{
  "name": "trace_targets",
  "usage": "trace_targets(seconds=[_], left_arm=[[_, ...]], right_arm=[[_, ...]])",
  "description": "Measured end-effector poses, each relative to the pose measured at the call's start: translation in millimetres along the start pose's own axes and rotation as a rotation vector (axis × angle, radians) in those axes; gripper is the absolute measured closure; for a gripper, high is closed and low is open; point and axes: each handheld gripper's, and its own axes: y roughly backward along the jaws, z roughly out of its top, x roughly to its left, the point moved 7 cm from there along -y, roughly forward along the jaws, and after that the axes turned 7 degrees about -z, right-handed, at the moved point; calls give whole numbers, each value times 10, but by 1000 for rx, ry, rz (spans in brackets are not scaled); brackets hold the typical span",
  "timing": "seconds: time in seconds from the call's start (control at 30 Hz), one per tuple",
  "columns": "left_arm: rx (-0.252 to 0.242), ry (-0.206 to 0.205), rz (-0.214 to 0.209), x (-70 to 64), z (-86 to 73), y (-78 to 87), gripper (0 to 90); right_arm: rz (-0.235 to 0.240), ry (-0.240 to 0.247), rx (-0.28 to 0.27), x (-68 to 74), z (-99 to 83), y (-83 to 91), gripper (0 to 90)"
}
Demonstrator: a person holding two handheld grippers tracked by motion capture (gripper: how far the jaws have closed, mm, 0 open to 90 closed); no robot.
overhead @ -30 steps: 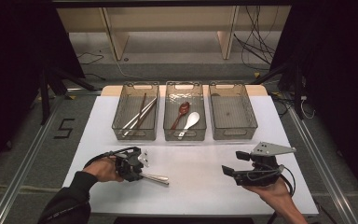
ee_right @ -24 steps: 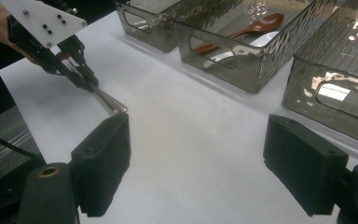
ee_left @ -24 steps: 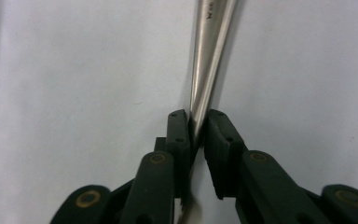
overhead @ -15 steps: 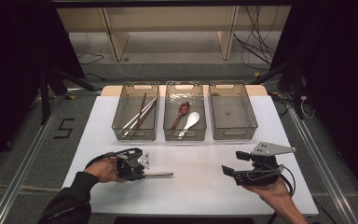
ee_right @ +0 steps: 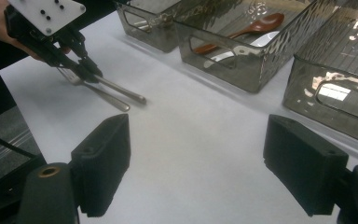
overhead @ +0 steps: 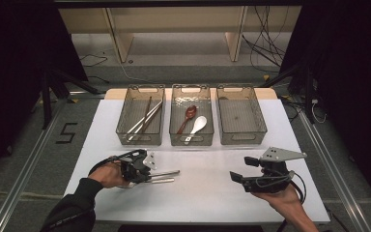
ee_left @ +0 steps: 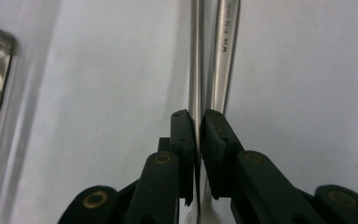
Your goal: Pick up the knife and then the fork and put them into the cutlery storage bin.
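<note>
Pinching utensil handle (ee_left: 195,70) between left gripper (ee_left: 196,122) jaws.

A: Where did the high view sit?
B: Above the bench (overhead: 212,193), facing forward and down.
A: And the claw views?
B: Close along their jaws; both shared the cutlery (ee_left: 223,56).

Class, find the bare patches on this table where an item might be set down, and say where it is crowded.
Free: the white table between the left hand-held gripper and the right hand-held gripper, and the strip in front of the three bins. The right bin is empty. Crowded: beside the left gripper, where two metal utensils lie, one clamped.
</note>
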Motion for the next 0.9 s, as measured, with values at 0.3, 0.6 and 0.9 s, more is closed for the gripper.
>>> trace_targets(seconds=[0.3,0.6,0.9], left_arm=[[-75,65,-34,-107,214,101,826],[-115,28,-66,-323,494,144,826],[-152,-38,-117,-555,733,169,826]], right_arm=[[2,0,0,1,3,0,240],[26,25,-2,73,21,-25,238],[117,172,47,343,46,-167,245]])
